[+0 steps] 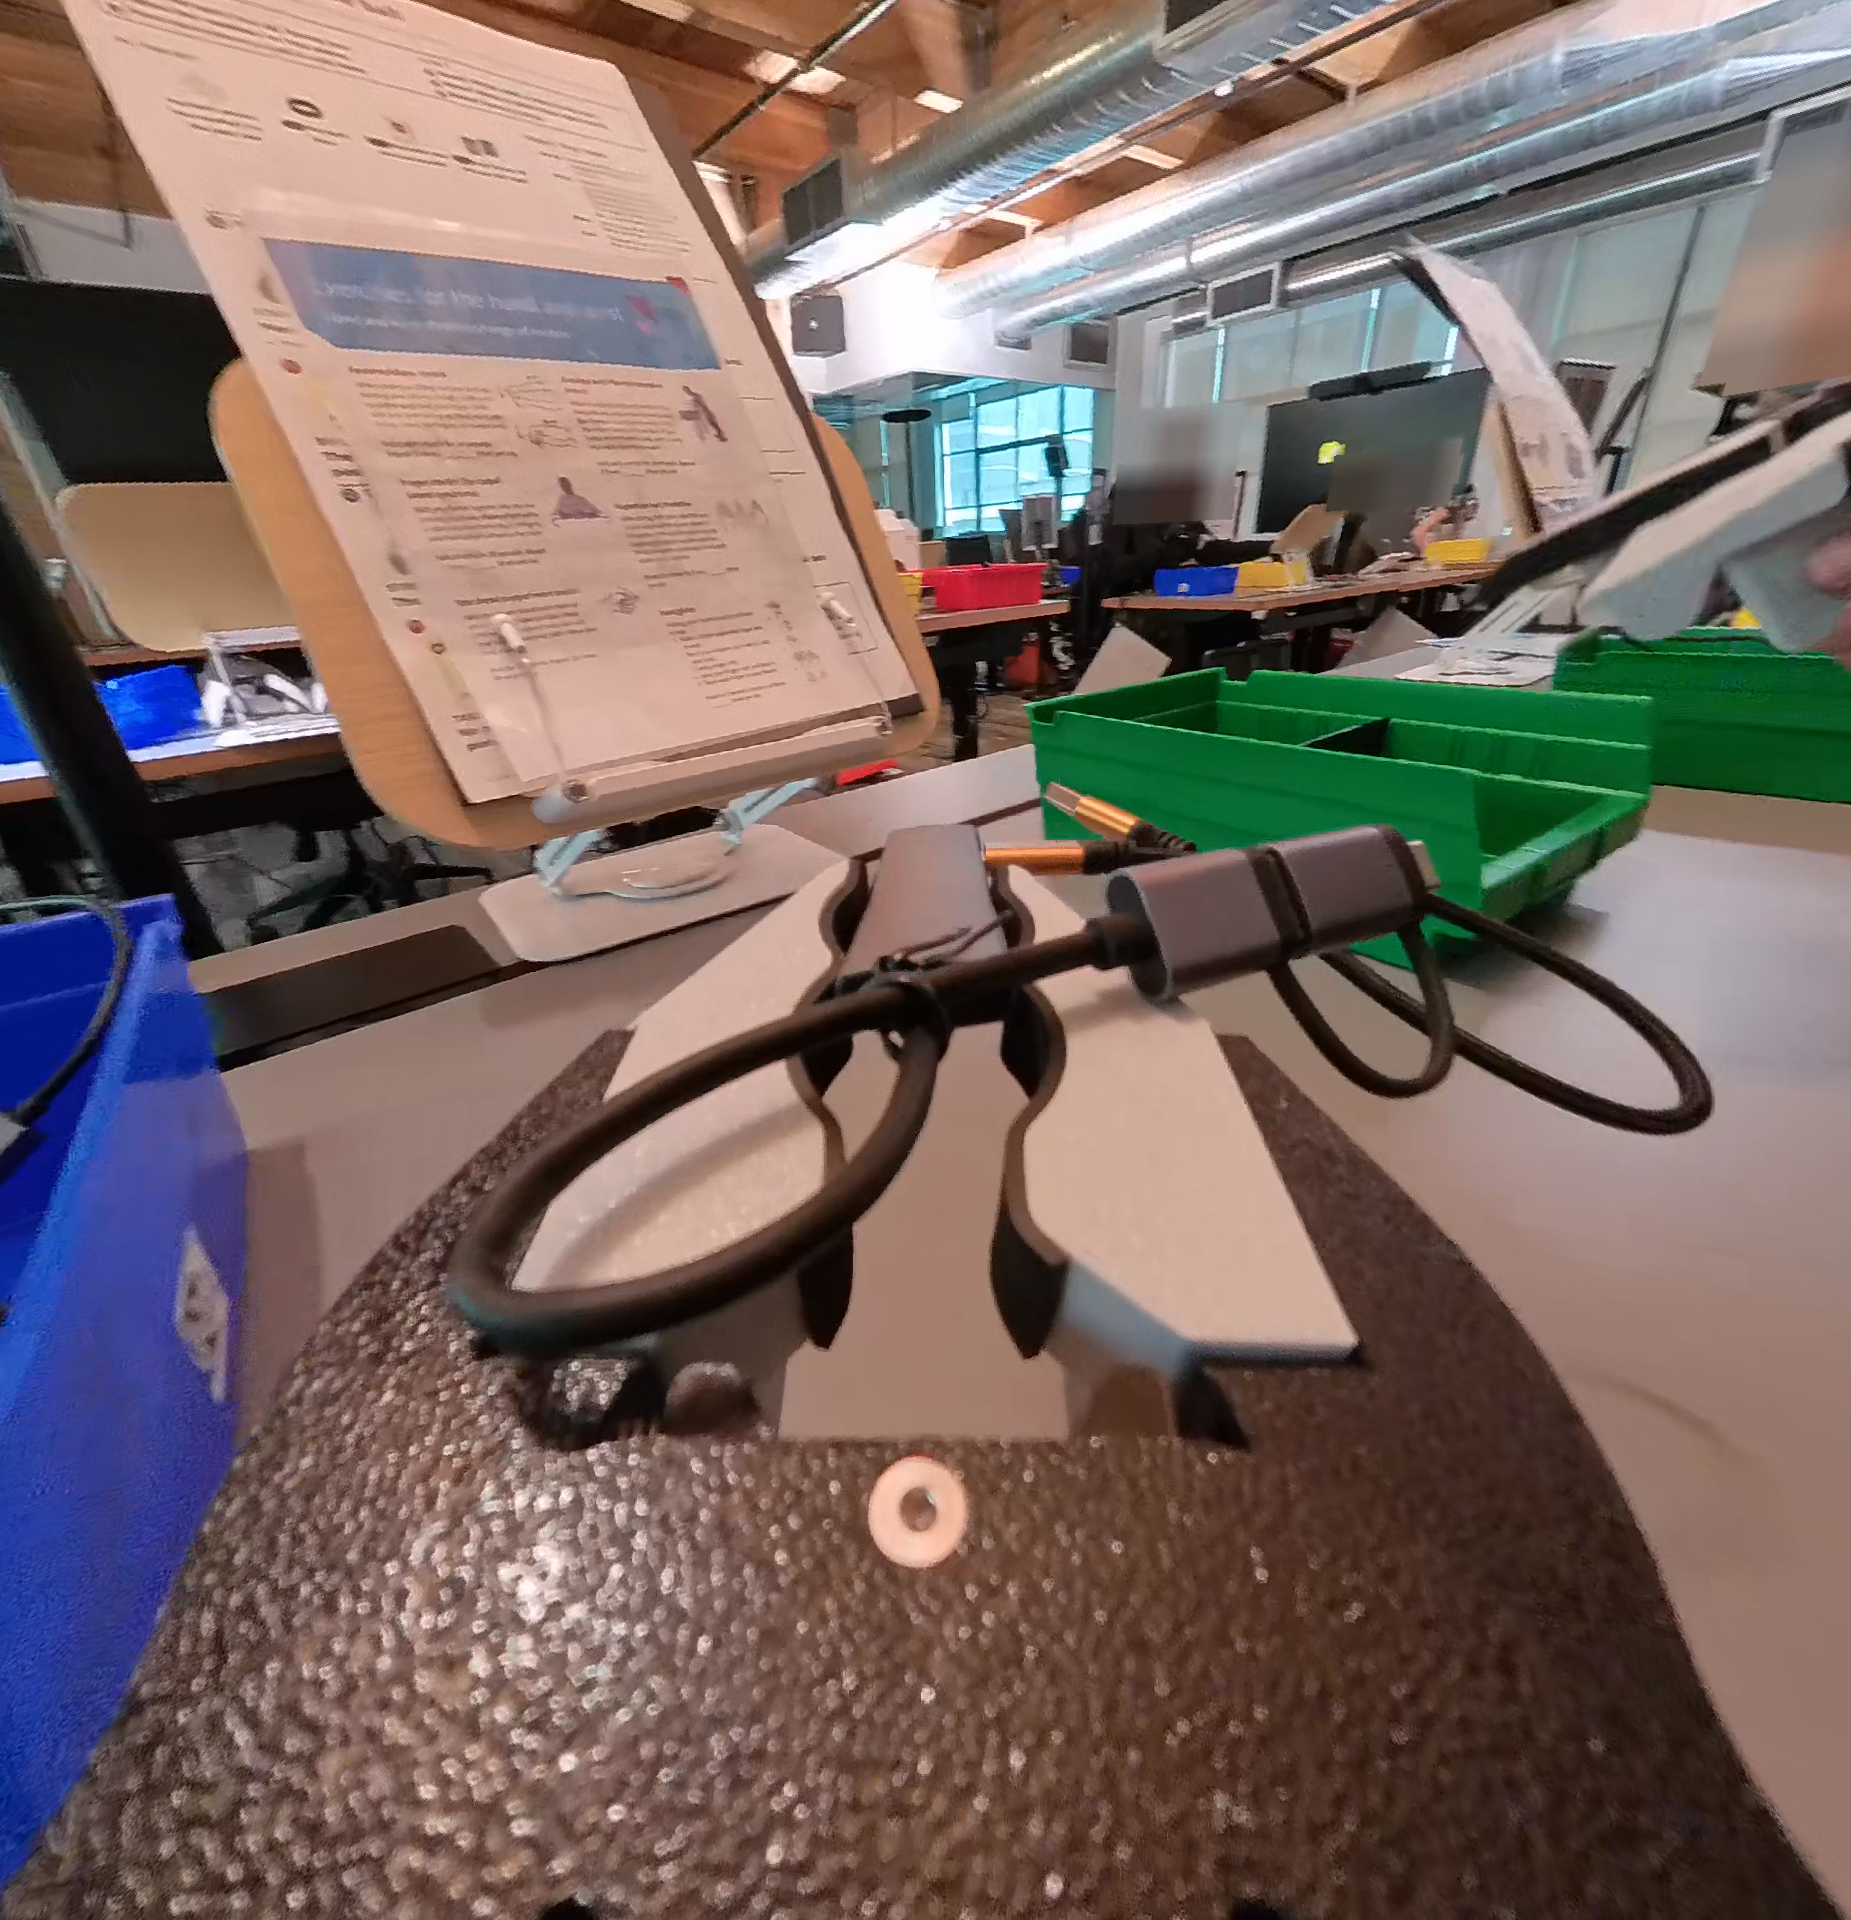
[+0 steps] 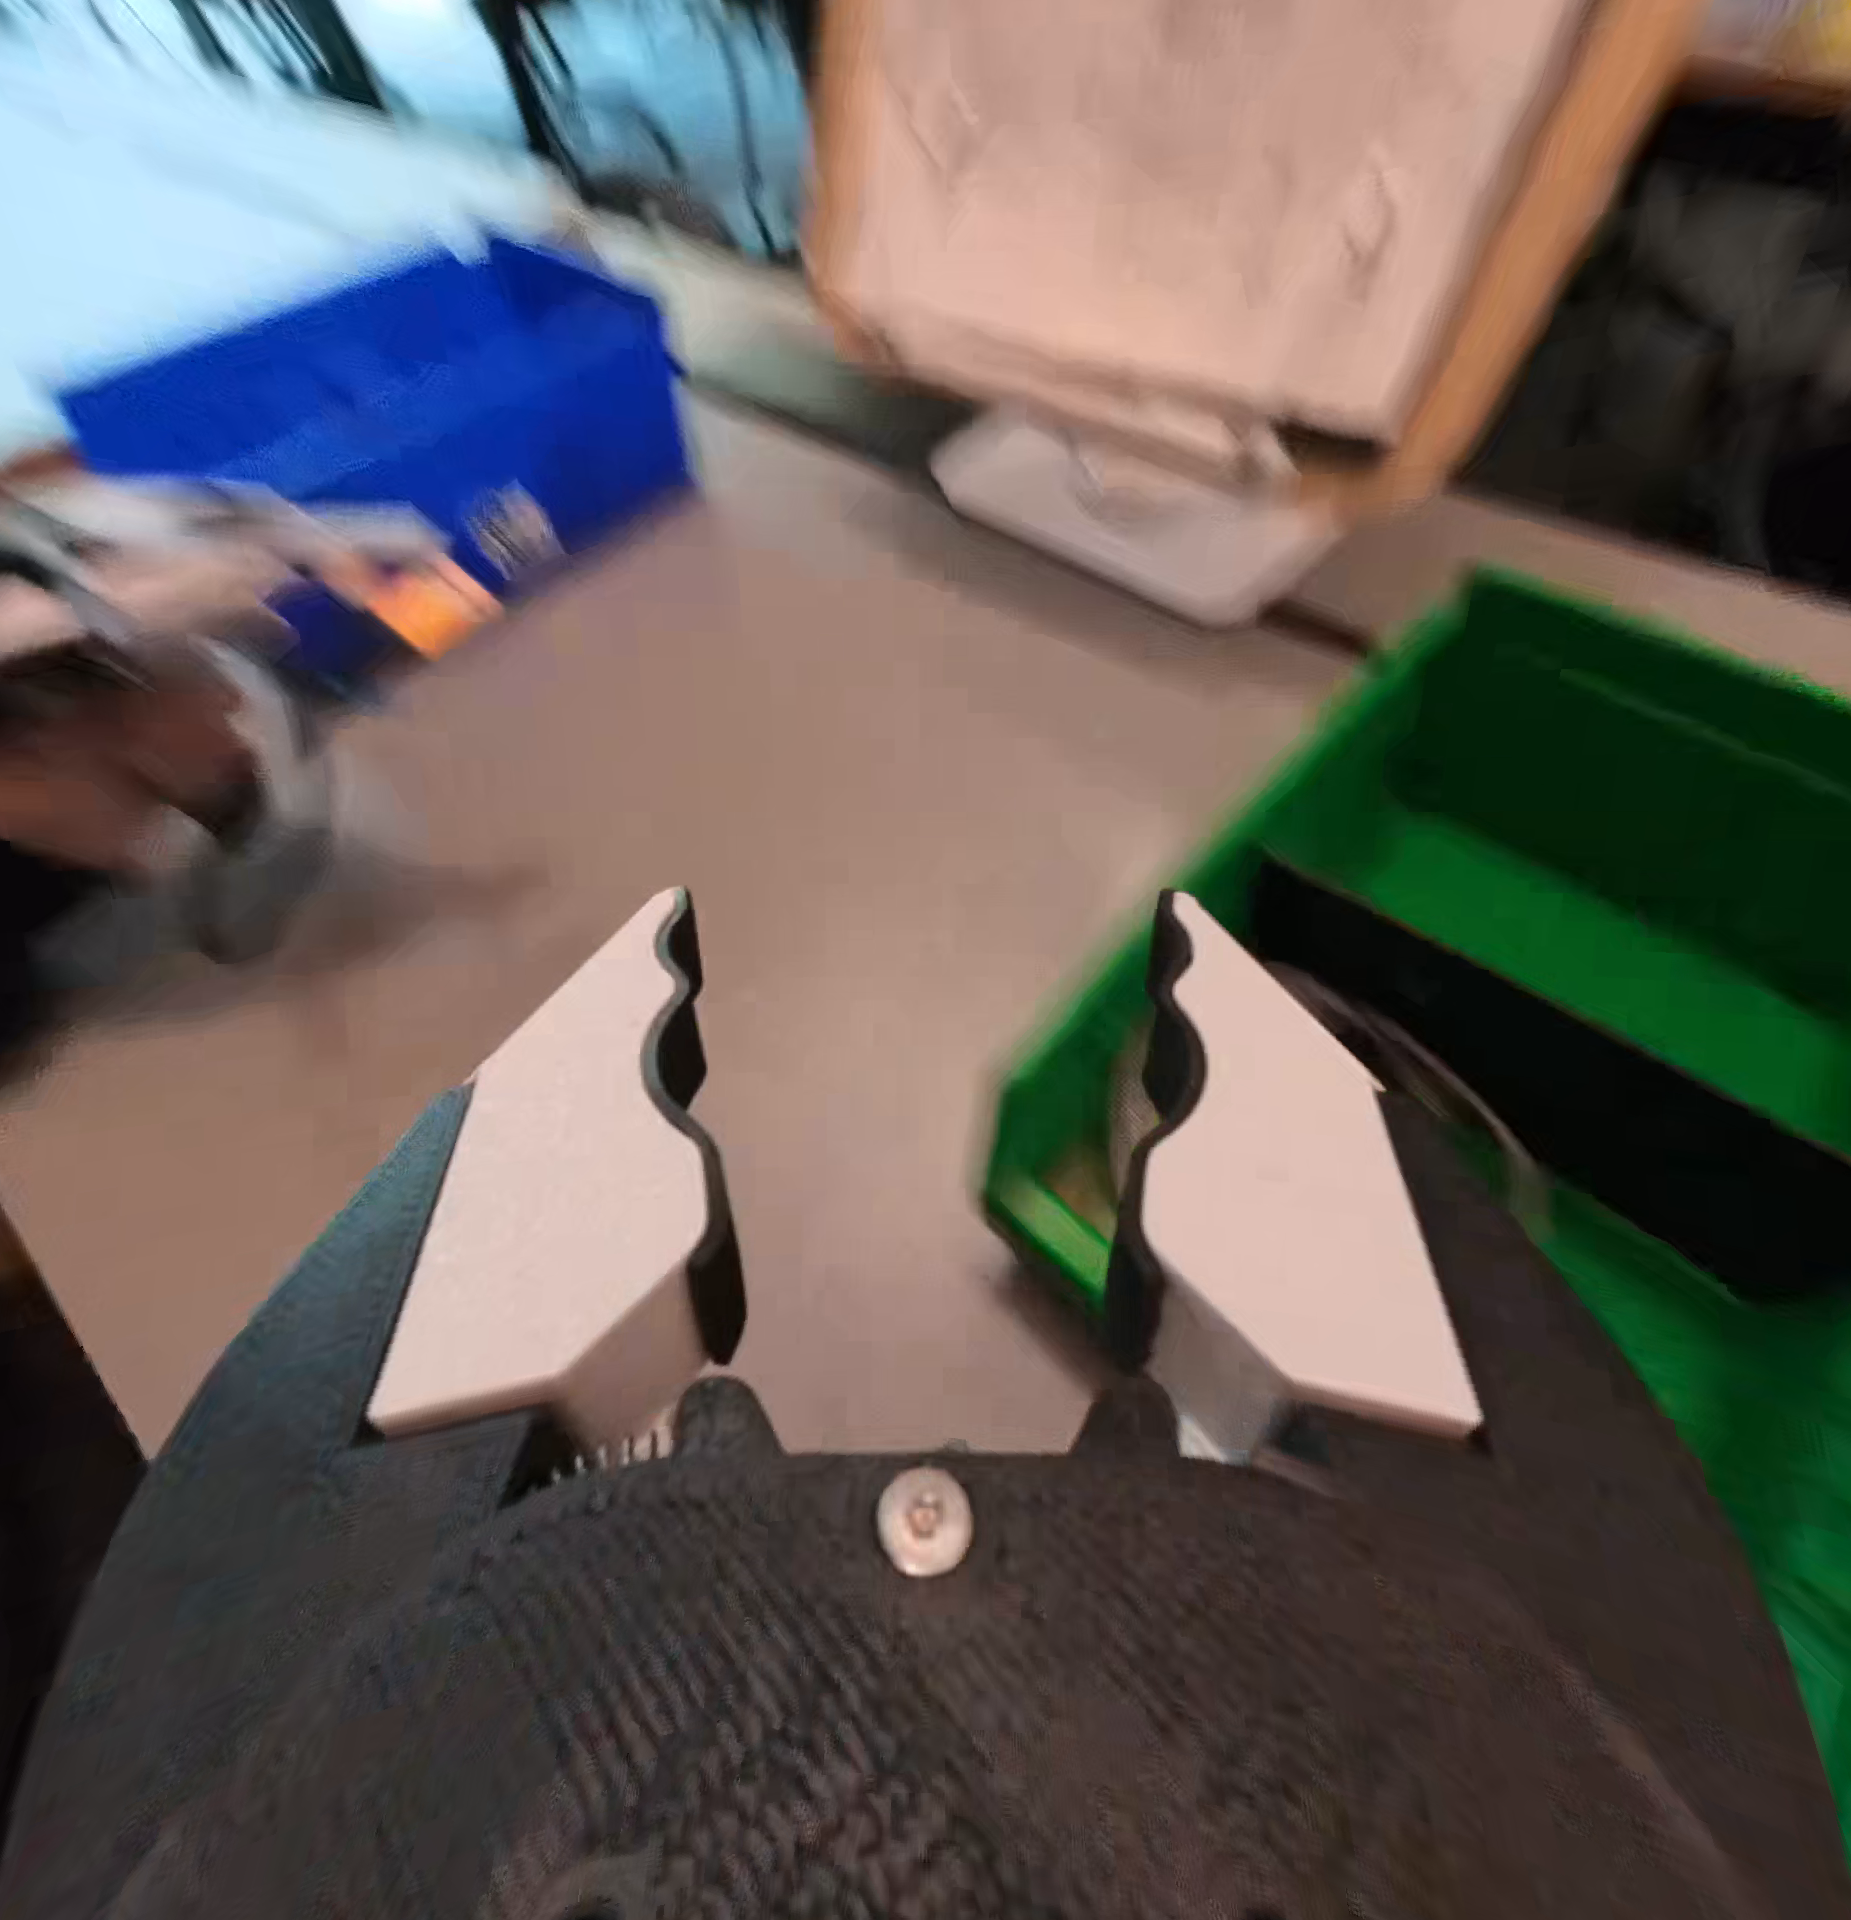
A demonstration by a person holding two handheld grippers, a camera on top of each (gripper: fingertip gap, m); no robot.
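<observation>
Left gripper [image 1: 926,935]: jaws closed on grey hub [image 1: 926,909], its black cable [image 1: 692,1122] looped over one finger. Bare bench [image 1: 1523,1299] to the right; blue bin [image 1: 79,1299] close left, cable inside.

Right gripper [image 2: 926,1049]: jaws wide, empty, above bare bench; green bin [image 2: 1472,1039] under the right finger, contents blurred.

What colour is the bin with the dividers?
Green. The bin shows best in the left wrist view.

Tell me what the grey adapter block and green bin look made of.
The grey adapter block, on the cable the left tool grips: probably brushed metal, given its satin sheen, though coated plastic is possible. The green bin: moulded plastic, glossy, uniformly coloured, ribbed walls.
</observation>
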